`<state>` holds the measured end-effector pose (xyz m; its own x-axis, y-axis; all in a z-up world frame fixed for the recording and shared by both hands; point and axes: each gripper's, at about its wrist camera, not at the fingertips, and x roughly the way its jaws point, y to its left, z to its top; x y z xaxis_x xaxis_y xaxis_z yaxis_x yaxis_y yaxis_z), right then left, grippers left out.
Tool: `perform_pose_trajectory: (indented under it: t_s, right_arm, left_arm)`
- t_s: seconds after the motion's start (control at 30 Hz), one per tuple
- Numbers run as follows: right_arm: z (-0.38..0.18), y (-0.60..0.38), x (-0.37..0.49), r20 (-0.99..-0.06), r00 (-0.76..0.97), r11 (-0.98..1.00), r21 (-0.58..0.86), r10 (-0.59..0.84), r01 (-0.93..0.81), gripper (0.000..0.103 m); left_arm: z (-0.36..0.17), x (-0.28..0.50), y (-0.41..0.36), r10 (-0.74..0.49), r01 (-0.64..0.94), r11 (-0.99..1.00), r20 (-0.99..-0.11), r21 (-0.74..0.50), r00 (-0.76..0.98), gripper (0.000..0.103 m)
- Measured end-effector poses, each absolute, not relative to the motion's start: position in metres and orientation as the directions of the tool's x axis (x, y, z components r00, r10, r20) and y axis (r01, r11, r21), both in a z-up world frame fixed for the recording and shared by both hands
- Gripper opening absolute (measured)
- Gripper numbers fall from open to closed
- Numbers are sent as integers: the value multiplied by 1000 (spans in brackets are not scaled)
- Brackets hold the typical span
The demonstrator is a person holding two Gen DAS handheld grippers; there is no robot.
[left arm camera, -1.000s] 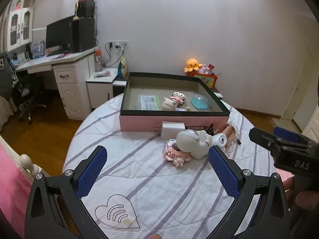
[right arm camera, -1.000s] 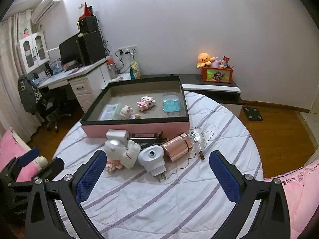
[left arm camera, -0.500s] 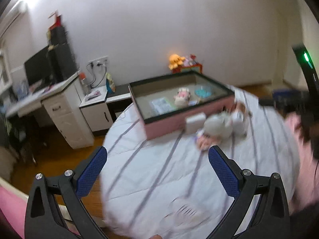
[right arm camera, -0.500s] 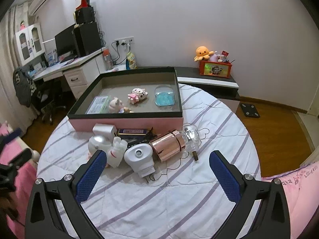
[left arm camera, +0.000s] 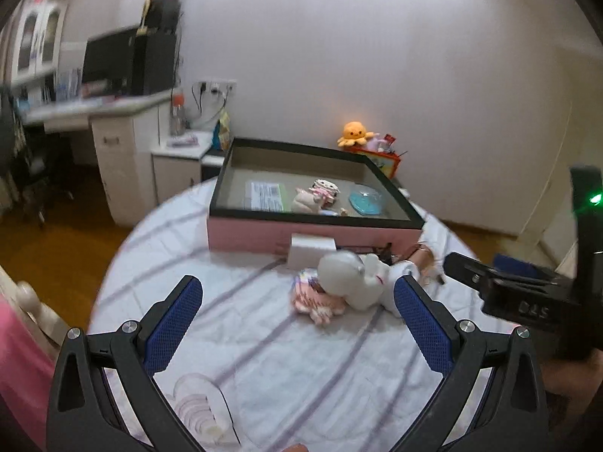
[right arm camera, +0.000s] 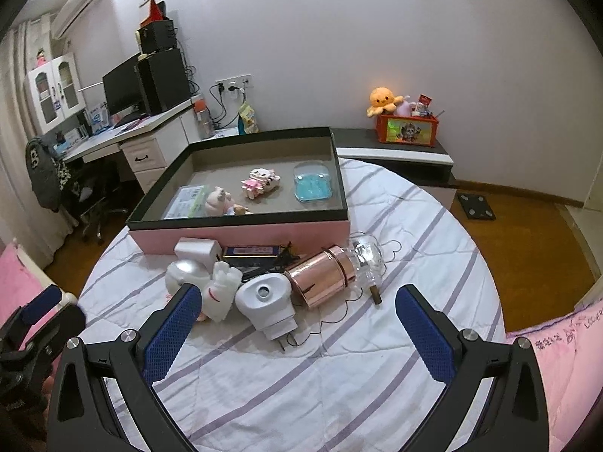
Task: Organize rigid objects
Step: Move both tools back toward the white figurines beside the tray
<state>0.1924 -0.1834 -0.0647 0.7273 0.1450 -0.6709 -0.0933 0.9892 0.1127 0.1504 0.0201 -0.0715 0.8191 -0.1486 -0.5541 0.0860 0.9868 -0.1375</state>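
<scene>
A pink box with a black rim stands at the far side of the round striped table. Inside lie a leaflet, a small pig figure, a pink block toy and a blue dish. In front of the box lies a pile: a white adapter, a white figurine, a white round plug device, a copper cylinder and a clear bulb. My right gripper is open and empty just before the pile. My left gripper is open and empty, left of the pile.
A desk with a monitor and a chair stand at the left. A low shelf with an orange plush and a red toy box is behind the table. A pink bed edge lies at the right. A heart sticker lies near the table's front.
The left gripper swung away to the left and came back; its view is still blurred. The right gripper moved closer to the pile. Both stay open.
</scene>
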Motion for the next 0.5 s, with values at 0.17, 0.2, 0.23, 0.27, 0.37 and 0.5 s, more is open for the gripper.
perform_pose_trajectory:
  t_s: [0.17,0.2,0.23,0.27,0.37,0.5]
  right_arm:
    - [-68,-189,197,-677,724,991,116,131,-71,103]
    - [-69,-190,198,-679,723,991,114,127,-68,103]
    - [-70,-191,199,-681,721,991,112,126,-67,103]
    - [-70,-191,200,-683,720,991,112,126,-68,103]
    - [-73,-193,202,-686,717,992,108,124,-68,103]
    - [-79,-196,205,-699,704,992,106,122,-68,103]
  left_arm:
    - [-70,171,20,-95,32,993,-582,-117,808,103]
    - [-71,174,22,-99,27,991,-590,-130,802,103]
    - [-72,177,23,-94,19,991,-596,-131,798,103]
    - [-74,179,23,-83,8,992,-602,-126,794,103]
    - [-79,183,24,-73,-5,992,-615,-124,786,103]
    - [-88,187,21,-81,5,993,-635,-121,768,103]
